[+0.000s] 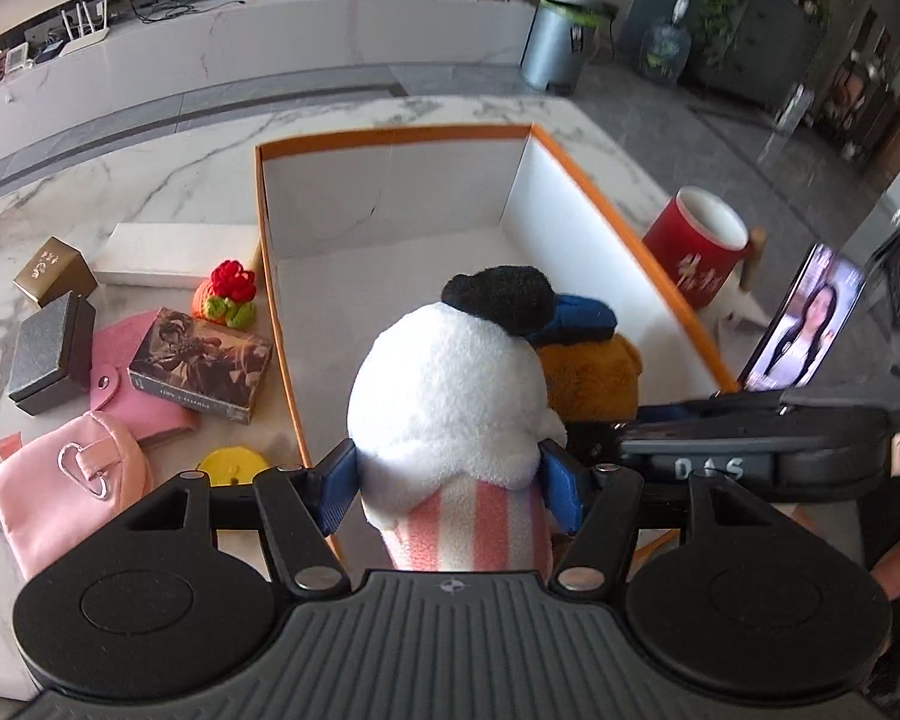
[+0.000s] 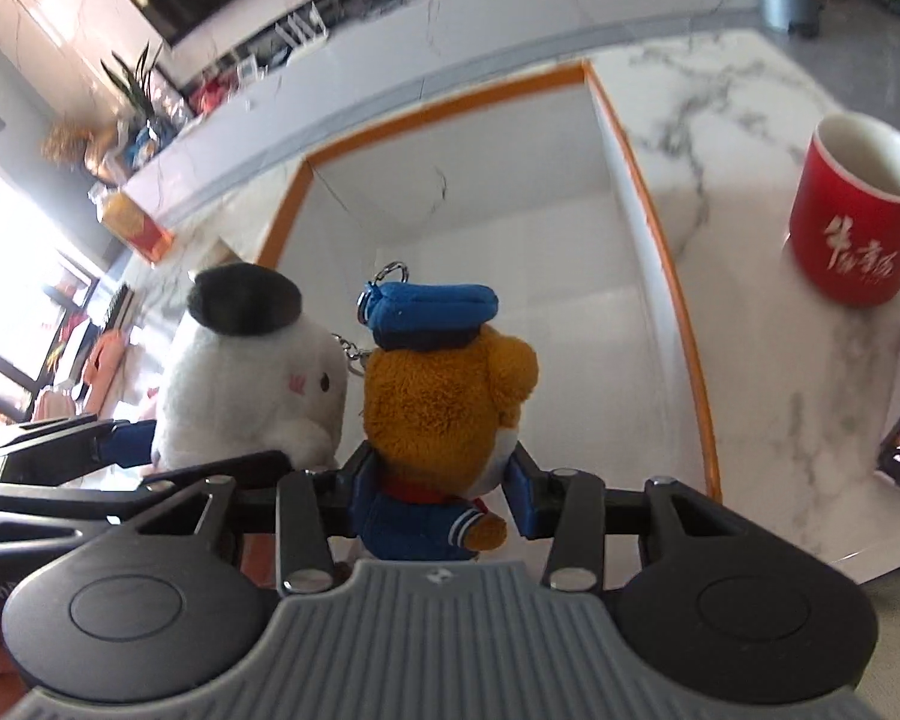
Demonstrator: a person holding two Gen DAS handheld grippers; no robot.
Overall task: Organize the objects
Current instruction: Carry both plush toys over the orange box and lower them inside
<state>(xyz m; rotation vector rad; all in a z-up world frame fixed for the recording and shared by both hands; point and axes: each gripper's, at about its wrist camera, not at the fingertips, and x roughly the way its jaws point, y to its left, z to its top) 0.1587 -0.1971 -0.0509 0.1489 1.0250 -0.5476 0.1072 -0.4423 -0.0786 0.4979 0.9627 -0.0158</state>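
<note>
My left gripper [image 1: 450, 492] is shut on a white plush toy [image 1: 444, 396] with a black cap and a pink-striped body, held over the near end of the orange-rimmed white box [image 1: 390, 135]. My right gripper [image 2: 438, 492] is shut on a brown plush bear [image 2: 444, 408] in a blue cap and sailor top, with a keyring on it. The two toys hang side by side above the box [image 2: 654, 222]; the white plush toy [image 2: 246, 372] shows left of the bear, and the bear [image 1: 588, 372] peeks out behind the white one.
Left of the box on the marble table lie a crocheted red flower [image 1: 228, 294], a card box [image 1: 201, 363], a pink wallet [image 1: 132, 378], a pink pouch [image 1: 66, 492], a yellow disc [image 1: 234, 465], dark and gold small boxes. A red mug [image 2: 852, 216] and a phone [image 1: 801, 330] stand right.
</note>
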